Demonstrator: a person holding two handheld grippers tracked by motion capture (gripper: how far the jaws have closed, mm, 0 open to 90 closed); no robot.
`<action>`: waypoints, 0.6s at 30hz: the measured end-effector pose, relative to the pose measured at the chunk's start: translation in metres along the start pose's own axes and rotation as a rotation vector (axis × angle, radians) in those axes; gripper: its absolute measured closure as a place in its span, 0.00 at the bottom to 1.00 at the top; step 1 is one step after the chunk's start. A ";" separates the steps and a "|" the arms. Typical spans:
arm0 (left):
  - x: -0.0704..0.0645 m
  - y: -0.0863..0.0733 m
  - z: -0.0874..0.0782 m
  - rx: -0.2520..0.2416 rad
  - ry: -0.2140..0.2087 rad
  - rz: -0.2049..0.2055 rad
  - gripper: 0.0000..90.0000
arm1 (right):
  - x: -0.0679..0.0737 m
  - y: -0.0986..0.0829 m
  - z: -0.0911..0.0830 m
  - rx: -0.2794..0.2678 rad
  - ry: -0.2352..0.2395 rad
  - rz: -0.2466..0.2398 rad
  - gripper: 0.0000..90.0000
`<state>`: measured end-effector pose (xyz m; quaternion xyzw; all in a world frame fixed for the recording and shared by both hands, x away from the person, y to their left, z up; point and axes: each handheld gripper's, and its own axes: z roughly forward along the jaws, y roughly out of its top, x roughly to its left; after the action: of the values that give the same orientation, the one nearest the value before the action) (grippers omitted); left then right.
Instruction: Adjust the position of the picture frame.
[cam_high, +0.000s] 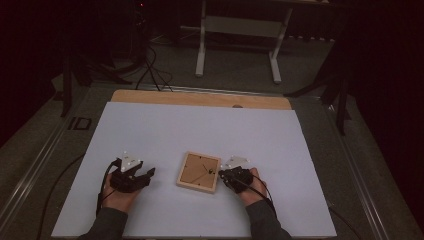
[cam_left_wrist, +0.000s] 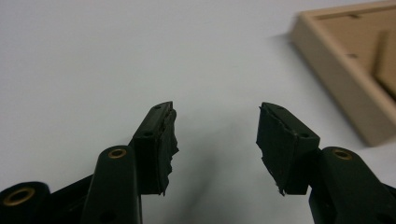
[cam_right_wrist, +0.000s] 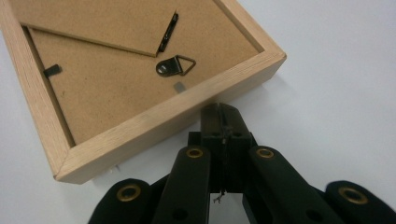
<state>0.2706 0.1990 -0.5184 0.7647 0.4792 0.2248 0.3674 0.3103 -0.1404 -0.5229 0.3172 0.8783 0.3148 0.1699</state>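
A light wooden picture frame (cam_high: 198, 172) lies face down on the white table cover, its brown backboard up. In the right gripper view the frame (cam_right_wrist: 140, 116) shows a metal hanging ring (cam_right_wrist: 176, 66) and black clips on the backboard. My right gripper (cam_right_wrist: 223, 116) is shut with nothing between its jaws, its tip right at the frame's near edge. In the high view the right gripper (cam_high: 226, 174) sits at the frame's right side. My left gripper (cam_left_wrist: 215, 128) is open over bare table, left of the frame (cam_left_wrist: 355, 70); in the high view it (cam_high: 150, 174) is apart from the frame.
The white cover (cam_high: 200, 130) spans a wooden tabletop whose far edge (cam_high: 200, 98) shows. Beyond stand a white table stand (cam_high: 240, 35), dark tripod legs and cables on the floor.
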 end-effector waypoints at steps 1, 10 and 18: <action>0.000 0.000 0.000 0.000 0.000 0.000 0.52 | 0.000 0.000 0.000 0.000 0.000 0.000 1.00; -0.015 -0.001 0.003 -0.006 -0.086 0.025 0.52 | 0.000 0.007 0.004 0.003 0.007 -0.008 1.00; -0.045 0.000 0.005 0.003 -0.167 0.083 0.51 | 0.001 0.011 0.007 0.006 0.008 -0.014 1.00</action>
<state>0.2546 0.1572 -0.5218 0.8007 0.4150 0.1744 0.3952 0.3183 -0.1304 -0.5213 0.3105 0.8821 0.3121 0.1677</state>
